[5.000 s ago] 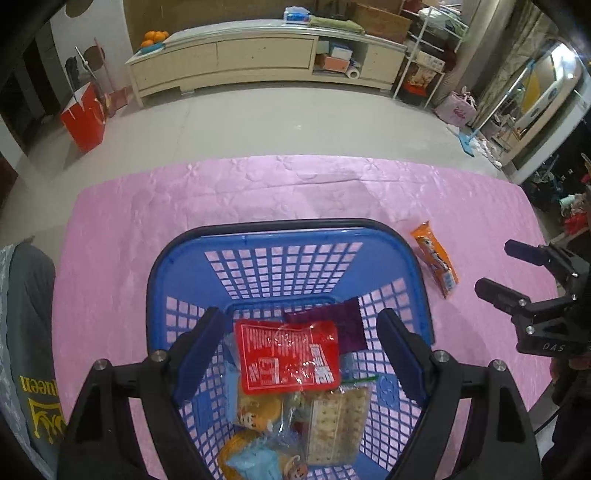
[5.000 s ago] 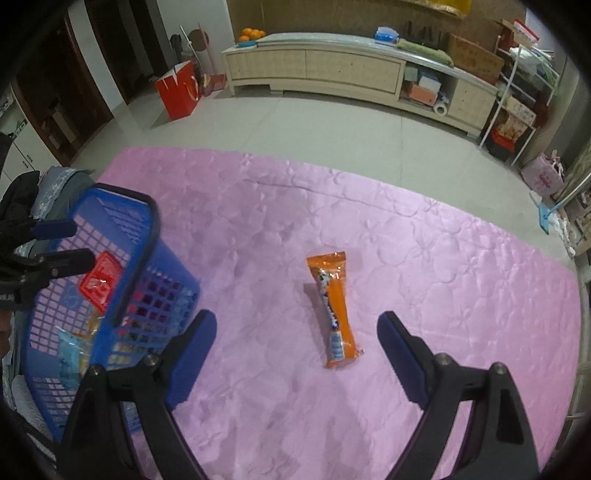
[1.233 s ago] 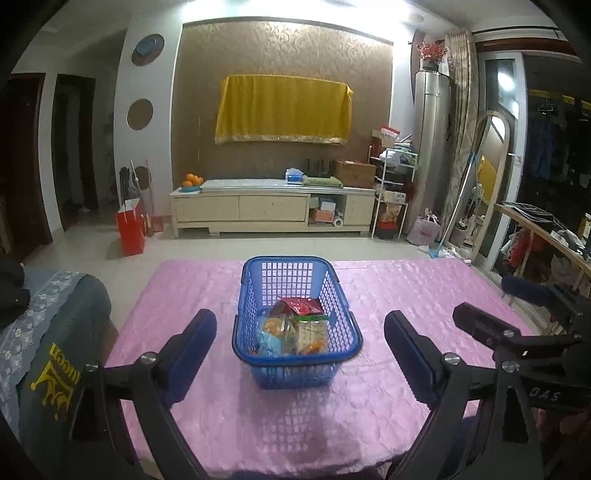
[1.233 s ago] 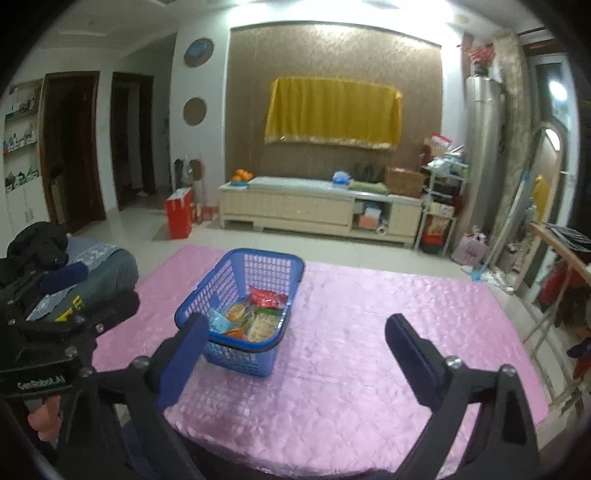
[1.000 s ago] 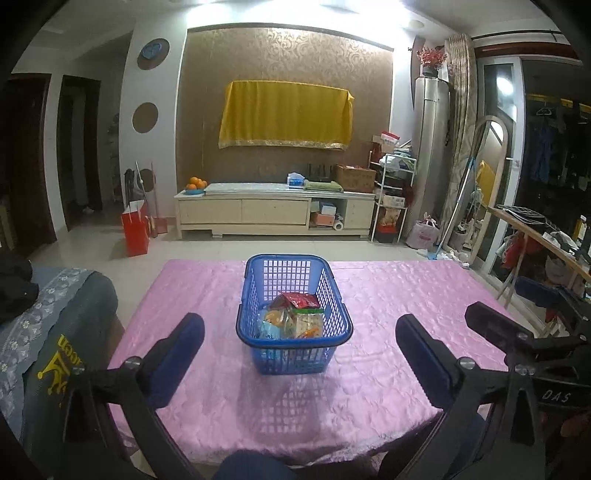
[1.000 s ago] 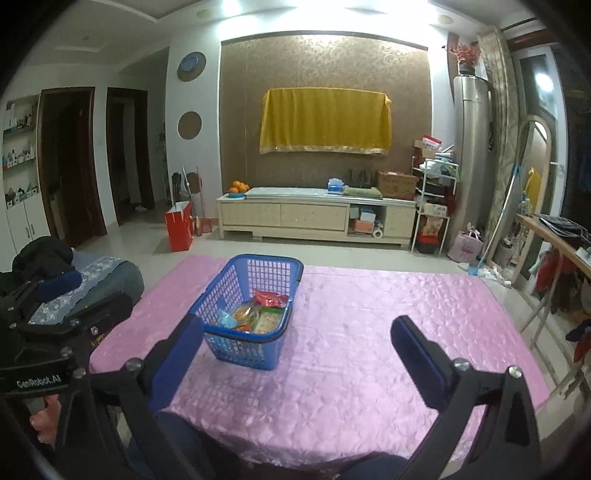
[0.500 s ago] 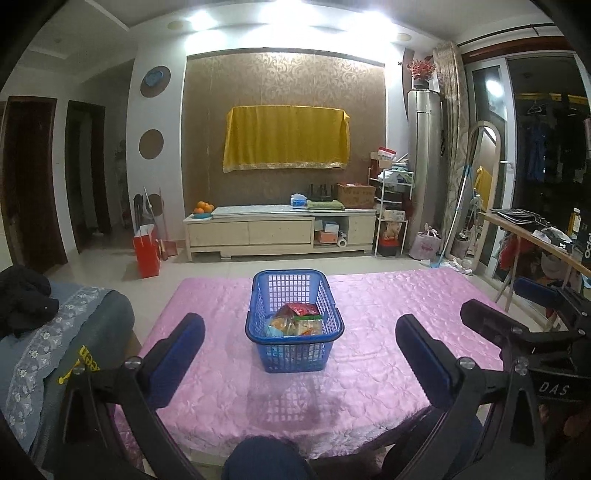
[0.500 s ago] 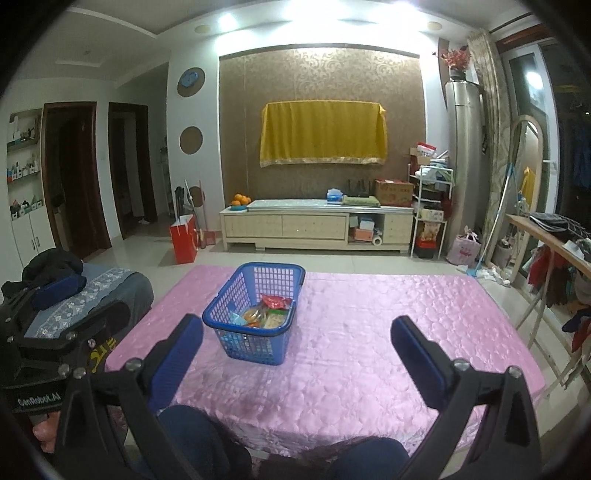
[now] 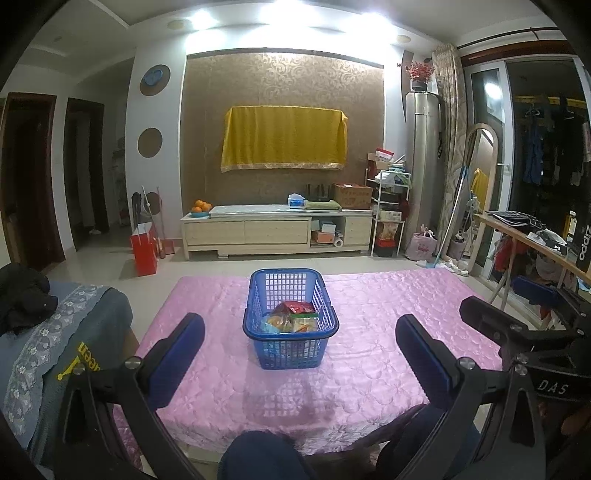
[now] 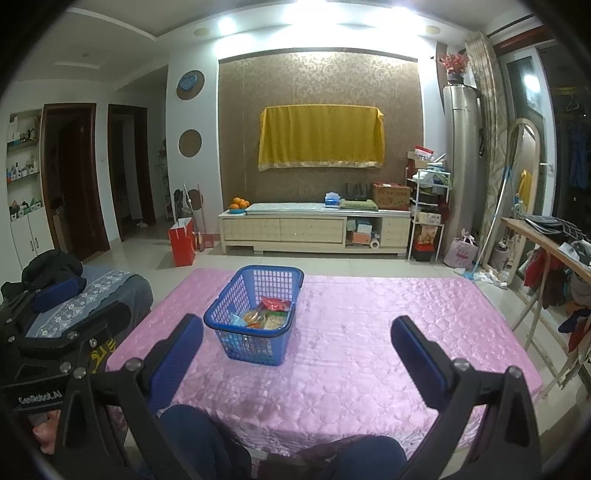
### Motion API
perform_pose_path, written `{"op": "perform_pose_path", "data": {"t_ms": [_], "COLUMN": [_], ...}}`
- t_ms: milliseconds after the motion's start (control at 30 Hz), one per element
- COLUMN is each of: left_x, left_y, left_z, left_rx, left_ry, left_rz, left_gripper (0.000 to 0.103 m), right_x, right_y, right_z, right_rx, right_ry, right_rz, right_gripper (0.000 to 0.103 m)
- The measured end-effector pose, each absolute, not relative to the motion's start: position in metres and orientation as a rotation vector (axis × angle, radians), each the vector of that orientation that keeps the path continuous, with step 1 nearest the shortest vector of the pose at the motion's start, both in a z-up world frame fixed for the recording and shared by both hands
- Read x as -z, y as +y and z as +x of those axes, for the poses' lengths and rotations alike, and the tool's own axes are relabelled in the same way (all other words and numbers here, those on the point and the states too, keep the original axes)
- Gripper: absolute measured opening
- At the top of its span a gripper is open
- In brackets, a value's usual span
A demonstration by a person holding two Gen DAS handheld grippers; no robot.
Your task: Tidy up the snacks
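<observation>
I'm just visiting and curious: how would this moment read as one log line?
left gripper: open, empty | right gripper: open, empty | blue basket: holds snack packets | pink tablecloth

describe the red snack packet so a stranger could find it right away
Start at the pink quilted table cover, then the blue plastic mesh basket standing on it. Among the packets inside, the red snack packet lies on top toward the far side, the only red one there.

Bright ceiling lights (image 9: 280, 14) glare (blown out); fisheye edges dark, warped.
</observation>
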State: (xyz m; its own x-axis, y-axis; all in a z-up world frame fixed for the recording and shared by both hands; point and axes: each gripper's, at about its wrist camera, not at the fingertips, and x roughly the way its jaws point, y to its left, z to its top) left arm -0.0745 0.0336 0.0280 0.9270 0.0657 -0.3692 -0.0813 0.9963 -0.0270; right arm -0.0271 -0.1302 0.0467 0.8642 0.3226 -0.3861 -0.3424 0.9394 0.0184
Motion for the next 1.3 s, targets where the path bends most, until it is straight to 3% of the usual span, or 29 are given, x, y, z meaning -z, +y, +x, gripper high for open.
{"op": "perform_pose_path", "data": {"t_ms": [1300], "left_x": [-0.028], "left_y": [0.025], "left_z": [-0.082], "left_rx": [-0.076], "left_ry": [0.379], "left_rz": [-0.056], "left_gripper": [0.102], "right_x": [-0.055], "right_y": [-0.141], "right_z": [-0.037], "right_rx": [-0.350], "right_ry": [0.379], "right_rz": [-0.060], "right_gripper": [0.103]}}
